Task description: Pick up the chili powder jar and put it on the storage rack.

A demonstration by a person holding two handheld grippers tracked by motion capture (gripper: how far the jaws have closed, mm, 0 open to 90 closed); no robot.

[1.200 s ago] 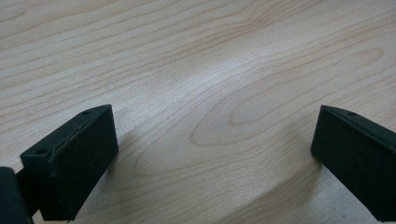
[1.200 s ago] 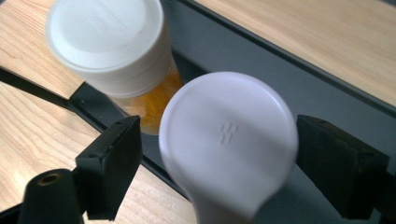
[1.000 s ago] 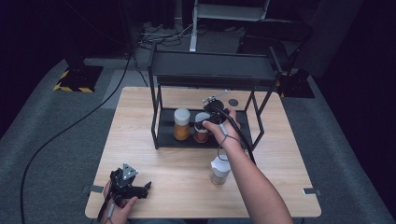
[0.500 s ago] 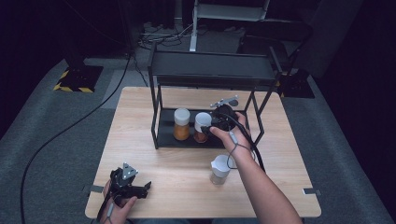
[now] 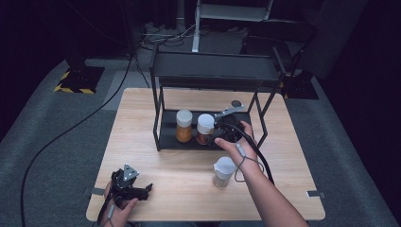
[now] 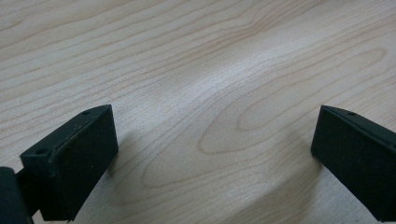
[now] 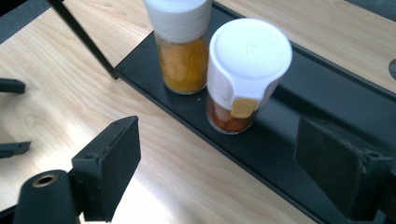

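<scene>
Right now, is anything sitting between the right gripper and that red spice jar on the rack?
No. In the right gripper view, the right gripper faces the red spice jar across bare black shelf and table edge.

Spice jars [image 5: 184, 125] on rack shelf: two are counted
Jars on table: one [image 5: 223, 171] is counted
Racks [image 5: 213, 71]: one
Grippers [image 5: 126, 185]: two

wooden table [image 5: 156, 170] sits on grey carpet [image 5: 52, 156]; a clear white-lidded cup [image 5: 223, 171] stands near the front edge; black cable [image 5: 71, 127] snakes off left; yellow-black striped base [image 5: 78, 79] back there too
</scene>
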